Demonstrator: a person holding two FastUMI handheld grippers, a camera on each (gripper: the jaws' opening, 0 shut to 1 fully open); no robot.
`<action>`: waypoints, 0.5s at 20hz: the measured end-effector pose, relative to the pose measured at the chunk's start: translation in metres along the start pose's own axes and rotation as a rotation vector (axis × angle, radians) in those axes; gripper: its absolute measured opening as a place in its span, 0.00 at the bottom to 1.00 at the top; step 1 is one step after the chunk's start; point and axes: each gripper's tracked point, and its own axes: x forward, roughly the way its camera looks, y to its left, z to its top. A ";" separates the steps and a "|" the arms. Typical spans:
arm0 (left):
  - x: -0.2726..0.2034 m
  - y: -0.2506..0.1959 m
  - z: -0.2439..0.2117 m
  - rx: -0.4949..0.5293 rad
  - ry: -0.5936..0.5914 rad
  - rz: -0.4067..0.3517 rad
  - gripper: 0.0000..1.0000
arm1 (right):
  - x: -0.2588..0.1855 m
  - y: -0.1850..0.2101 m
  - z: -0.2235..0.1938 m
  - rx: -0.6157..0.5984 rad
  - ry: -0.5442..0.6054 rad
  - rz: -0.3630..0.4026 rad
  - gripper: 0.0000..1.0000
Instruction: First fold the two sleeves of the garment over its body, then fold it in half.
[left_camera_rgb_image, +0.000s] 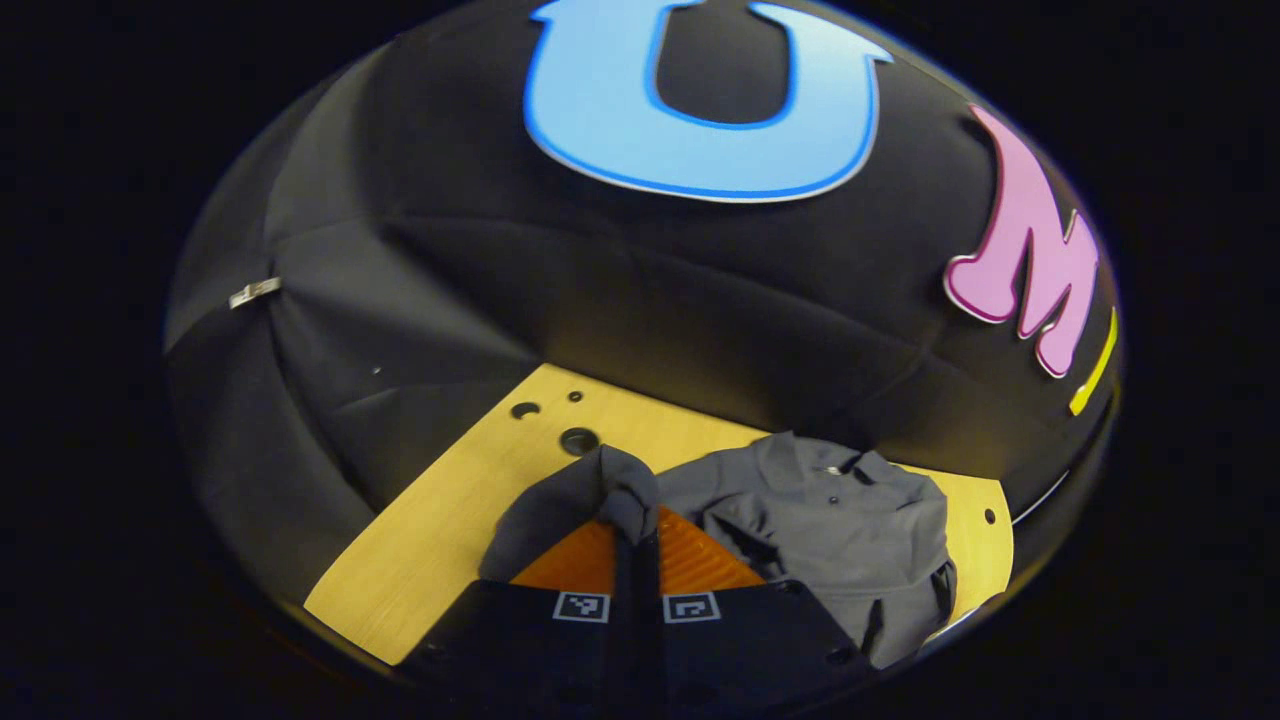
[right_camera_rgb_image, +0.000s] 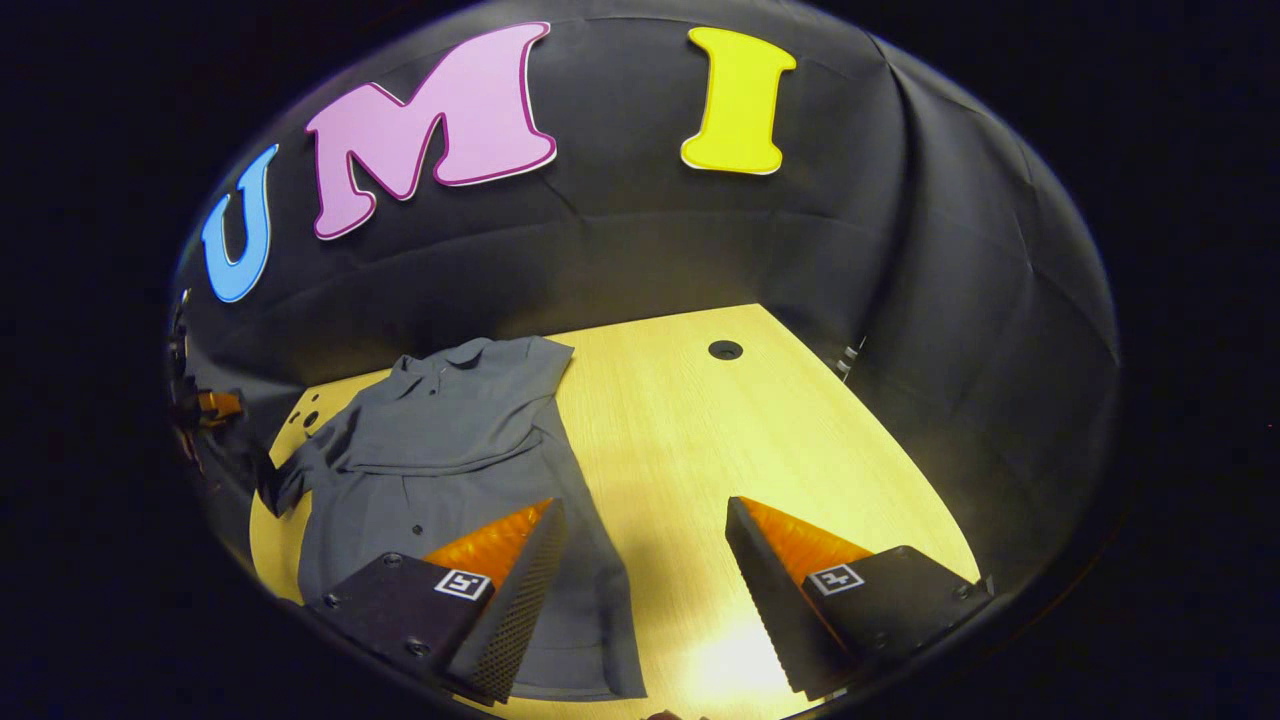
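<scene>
Garment (right_camera_rgb_image: 450, 440) lies on the wooden table (right_camera_rgb_image: 700, 420), black cloth wall (right_camera_rgb_image: 650, 250) behind.

Left gripper view: the left tool (left_camera_rgb_image: 634, 535) is closed with both fingers (left_camera_rgb_image: 575, 562) pinching a bunched fold of the grey garment's sleeve (left_camera_rgb_image: 590, 495), raised off the wooden table (left_camera_rgb_image: 440, 520). The garment (left_camera_rgb_image: 840, 530) lies to the right of the tool, collar toward the black cloth wall (left_camera_rgb_image: 560, 300), buttons visible on its front. Three round holes (left_camera_rgb_image: 579, 440) sit in the table just beyond the pinched sleeve.
</scene>
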 end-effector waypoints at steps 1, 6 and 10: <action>0.005 -0.018 0.005 0.020 -0.008 -0.022 0.05 | 0.001 0.000 -0.002 -0.001 0.003 0.005 0.99; 0.020 -0.123 0.027 0.091 -0.032 -0.183 0.05 | 0.008 -0.001 -0.009 0.003 0.017 0.026 0.99; 0.027 -0.217 0.020 0.174 -0.026 -0.323 0.05 | 0.016 0.000 -0.014 0.003 0.030 0.034 0.99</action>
